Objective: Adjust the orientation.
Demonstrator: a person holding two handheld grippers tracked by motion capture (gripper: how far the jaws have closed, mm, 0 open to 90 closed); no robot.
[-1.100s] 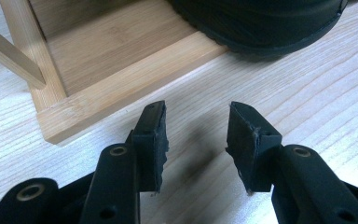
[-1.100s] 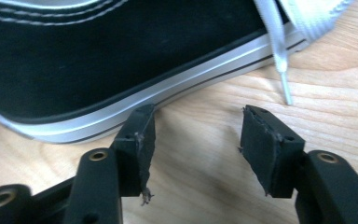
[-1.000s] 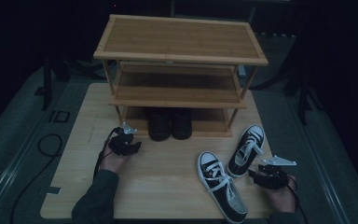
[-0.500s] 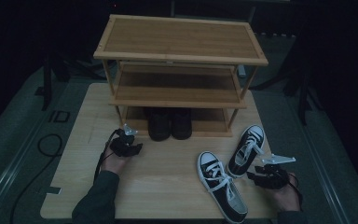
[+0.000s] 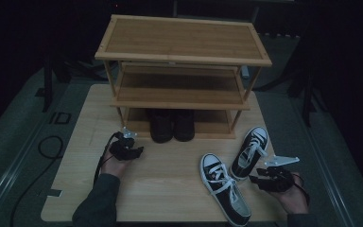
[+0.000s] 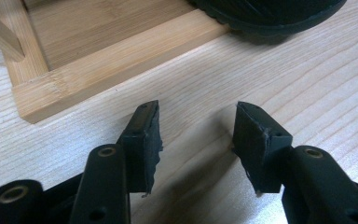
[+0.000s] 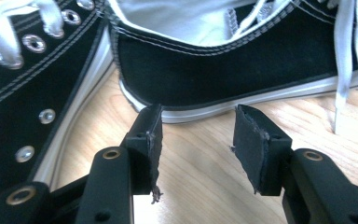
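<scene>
We've got the right gripper (image 5: 257, 178) empty, jaws apart and just closing a bit, sitting right beside the heel of the far sneaker (image 5: 249, 152), which runs lengthwise away toward the shoe rack (image 5: 184, 101), so it's the nearer hand.

Bare table (image 5: 170, 184) is left open between the left tool (image 5: 134, 150) and the 2 sneakers. The bottom shelf of the rack (image 5: 182, 97) is blocked at its middle by 2 dark shoes (image 5: 172, 125); free slots are left at either side. The right tool (image 7: 196, 126) is faced closely by the far sneaker (image 5: 249, 152), with the near sneaker (image 5: 224, 187) just beside.
</scene>
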